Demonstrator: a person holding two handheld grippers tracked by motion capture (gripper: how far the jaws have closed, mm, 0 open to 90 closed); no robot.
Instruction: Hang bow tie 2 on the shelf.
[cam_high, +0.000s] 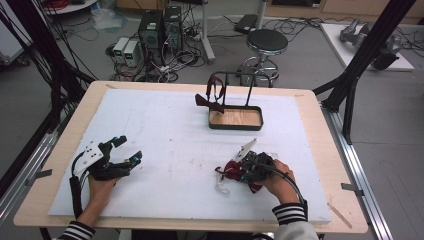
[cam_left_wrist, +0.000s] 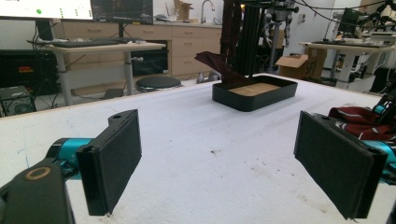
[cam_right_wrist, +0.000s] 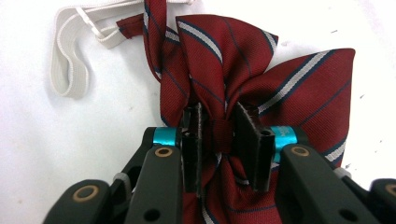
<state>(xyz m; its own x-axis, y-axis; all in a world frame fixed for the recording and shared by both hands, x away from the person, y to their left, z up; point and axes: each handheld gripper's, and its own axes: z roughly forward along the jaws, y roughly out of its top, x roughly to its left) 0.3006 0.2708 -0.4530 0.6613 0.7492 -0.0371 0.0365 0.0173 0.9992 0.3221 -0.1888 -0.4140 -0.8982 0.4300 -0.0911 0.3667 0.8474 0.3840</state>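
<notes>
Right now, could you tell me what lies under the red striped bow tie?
The white table cover lies under the bow tie, with its white elastic strap beside it; anything beneath the fabric is covered.

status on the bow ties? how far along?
Done: one bow tie already hangs on the rack over the tray. In hand: the right hand-held gripper is shut on the knot of the second bow tie, which lies on the table. Left: lifting and hanging it. The left hand-held gripper rests open.

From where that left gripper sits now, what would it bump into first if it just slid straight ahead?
Probably nothing soon: ahead of the open left gripper lies bare white board. Farther on stands the black tray, slightly to the right, though depth is hard to judge.
</notes>
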